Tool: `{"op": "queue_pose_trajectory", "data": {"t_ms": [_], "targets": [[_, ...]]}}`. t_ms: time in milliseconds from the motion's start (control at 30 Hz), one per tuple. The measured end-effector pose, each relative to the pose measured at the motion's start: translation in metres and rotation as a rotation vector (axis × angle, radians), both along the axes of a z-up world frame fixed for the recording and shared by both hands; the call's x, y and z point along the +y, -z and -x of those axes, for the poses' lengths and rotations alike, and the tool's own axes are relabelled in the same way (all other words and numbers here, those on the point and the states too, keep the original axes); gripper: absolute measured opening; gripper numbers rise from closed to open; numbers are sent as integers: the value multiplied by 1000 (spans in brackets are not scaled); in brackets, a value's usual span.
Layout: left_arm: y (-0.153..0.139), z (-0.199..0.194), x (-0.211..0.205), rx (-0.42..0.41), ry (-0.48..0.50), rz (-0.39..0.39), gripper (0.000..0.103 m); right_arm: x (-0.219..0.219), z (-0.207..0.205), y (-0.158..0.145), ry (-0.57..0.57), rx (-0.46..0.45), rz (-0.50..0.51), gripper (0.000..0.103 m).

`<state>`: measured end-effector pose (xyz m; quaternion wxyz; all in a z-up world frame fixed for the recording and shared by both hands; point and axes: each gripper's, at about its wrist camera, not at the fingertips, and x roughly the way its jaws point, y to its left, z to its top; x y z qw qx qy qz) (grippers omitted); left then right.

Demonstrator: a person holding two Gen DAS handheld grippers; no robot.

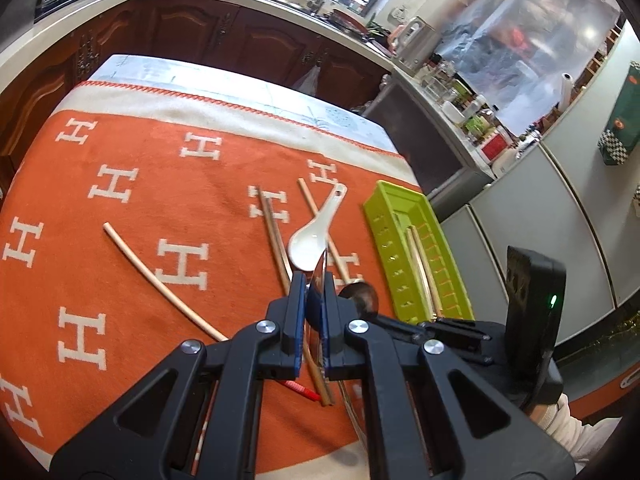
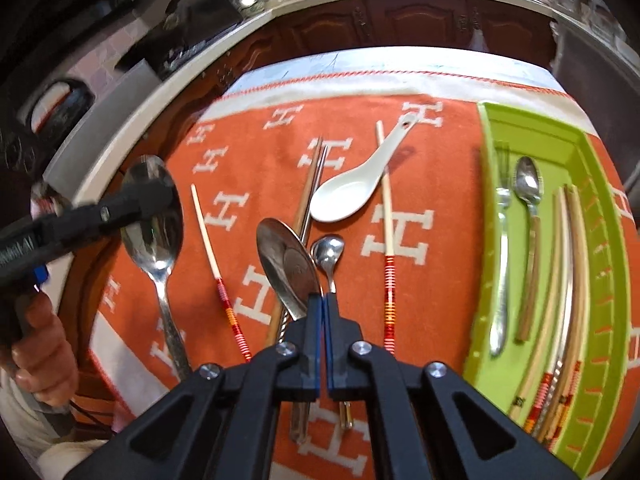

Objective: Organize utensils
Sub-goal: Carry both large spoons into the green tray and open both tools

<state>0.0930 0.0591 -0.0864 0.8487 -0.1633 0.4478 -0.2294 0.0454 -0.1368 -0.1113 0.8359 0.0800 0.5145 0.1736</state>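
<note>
My left gripper (image 1: 316, 280) is shut on a large metal spoon (image 1: 320, 268), seen edge-on between its blue pads. In the right wrist view that spoon (image 2: 154, 240) hangs at the left, off the cloth's edge, in the left gripper (image 2: 162, 194). My right gripper (image 2: 322, 300) is shut, pads together with nothing visible between them, above a large metal spoon (image 2: 286, 268) and a small one (image 2: 328, 250) whose handles run under its fingers. A white ceramic spoon (image 2: 348, 192) lies just beyond. The green tray (image 2: 532, 128) at the right holds a fork (image 2: 502, 248), a spoon (image 2: 528, 184) and several chopsticks (image 2: 560, 280).
Loose chopsticks lie on the orange cloth: one with a red banded end (image 2: 388, 220), a thinner one (image 2: 206, 232), and a wood and metal pair (image 2: 312, 184). A person's hand (image 2: 44, 340) grips the left tool. Dark cabinets (image 1: 192, 32) and a counter run behind the table.
</note>
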Motion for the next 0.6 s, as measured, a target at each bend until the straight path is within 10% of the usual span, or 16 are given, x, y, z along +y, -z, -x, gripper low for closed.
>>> {"op": "queue_pose_trajectory", "data": {"t_ms": [600], "targets": [[-81, -31, -154, -149, 258, -68, 4, -137, -10, -56, 372, -73, 81, 1]]}}
